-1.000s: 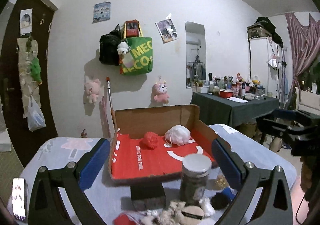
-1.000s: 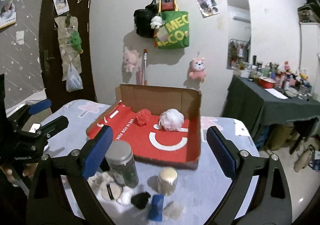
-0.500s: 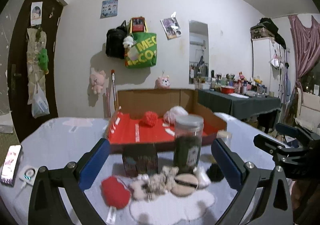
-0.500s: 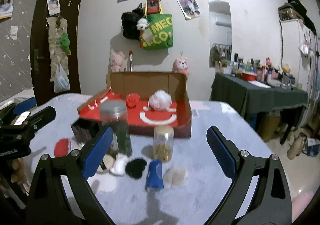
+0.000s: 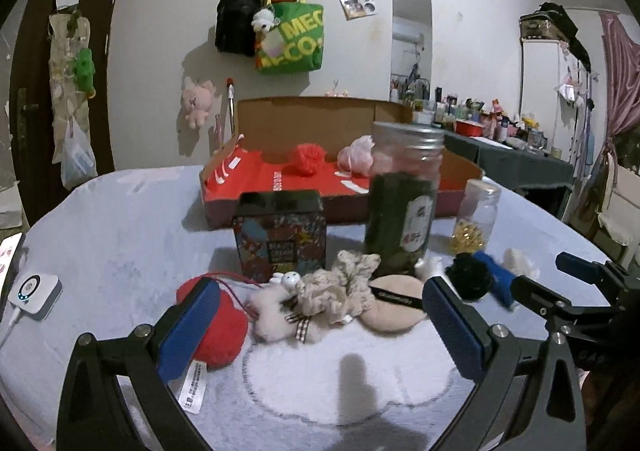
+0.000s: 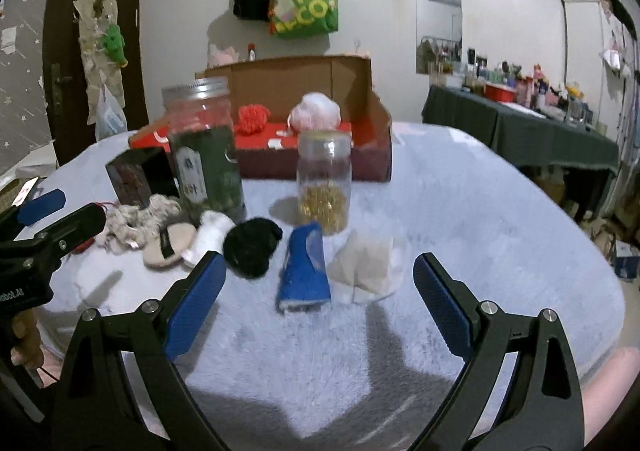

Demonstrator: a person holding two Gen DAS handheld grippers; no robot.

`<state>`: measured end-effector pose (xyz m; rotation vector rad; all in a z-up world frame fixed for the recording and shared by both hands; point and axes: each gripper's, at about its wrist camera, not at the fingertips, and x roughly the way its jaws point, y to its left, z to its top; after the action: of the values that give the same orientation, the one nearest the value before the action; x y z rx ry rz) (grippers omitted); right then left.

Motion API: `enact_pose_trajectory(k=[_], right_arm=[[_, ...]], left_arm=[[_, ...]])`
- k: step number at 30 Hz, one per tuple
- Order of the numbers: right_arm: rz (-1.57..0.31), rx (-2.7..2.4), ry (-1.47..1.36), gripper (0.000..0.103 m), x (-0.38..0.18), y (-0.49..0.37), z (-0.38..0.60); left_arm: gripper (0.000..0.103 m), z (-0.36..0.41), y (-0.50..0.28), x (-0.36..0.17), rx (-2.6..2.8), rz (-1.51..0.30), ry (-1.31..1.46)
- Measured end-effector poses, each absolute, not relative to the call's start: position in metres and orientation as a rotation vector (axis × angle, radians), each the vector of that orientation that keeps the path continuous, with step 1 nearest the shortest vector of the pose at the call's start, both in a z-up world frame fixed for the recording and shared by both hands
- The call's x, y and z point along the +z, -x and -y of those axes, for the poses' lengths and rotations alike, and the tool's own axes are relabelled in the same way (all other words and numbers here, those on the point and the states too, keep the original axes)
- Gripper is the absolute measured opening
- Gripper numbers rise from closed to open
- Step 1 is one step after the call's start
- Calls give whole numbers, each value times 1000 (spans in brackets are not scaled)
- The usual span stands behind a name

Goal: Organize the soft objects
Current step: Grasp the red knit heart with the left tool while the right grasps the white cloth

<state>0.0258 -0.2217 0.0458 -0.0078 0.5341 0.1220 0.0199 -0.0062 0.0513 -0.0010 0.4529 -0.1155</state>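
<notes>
My left gripper (image 5: pixel 320 327) is open, low over the blue-grey blanket, just short of a row of soft things: a red plush heart (image 5: pixel 224 327), a small cream plush toy (image 5: pixel 276 315), a beige scrunchie (image 5: pixel 344 283) and a beige powder puff (image 5: pixel 394 309). My right gripper (image 6: pixel 320 303) is open too, with a blue soft piece (image 6: pixel 306 271) and a cream cloth (image 6: pixel 368 263) lying ahead between its fingers, and a black pompom (image 6: pixel 252 243) to their left. A red-lined cardboard box (image 5: pixel 280 179) behind holds a red pompom (image 5: pixel 306 157) and a pink-white bath puff (image 5: pixel 356 157).
Hard items stand among the soft ones: a tall jar with a metal lid (image 5: pixel 404 203), a small glass jar of gold bits (image 6: pixel 324 183) and a patterned tin box (image 5: pixel 280 235). A white device (image 5: pixel 34 291) lies at the left edge. A dark table (image 6: pixel 520 127) stands at the right.
Both grippers have dropped lower and come closer to the soft items on the blanket; the box now sits higher and farther back in view. Both stay open.
</notes>
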Motion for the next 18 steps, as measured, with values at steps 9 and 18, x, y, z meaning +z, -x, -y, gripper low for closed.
enact_pose_trajectory(k=[9,18], right_arm=[[-579,120,-19,96,38,-40,236],[-640,124,-120,96,35,-59,263]], left_arm=[[103,-21,-28,52,-35,-483,-31],[103,-60,-43,44,38,-565,13]])
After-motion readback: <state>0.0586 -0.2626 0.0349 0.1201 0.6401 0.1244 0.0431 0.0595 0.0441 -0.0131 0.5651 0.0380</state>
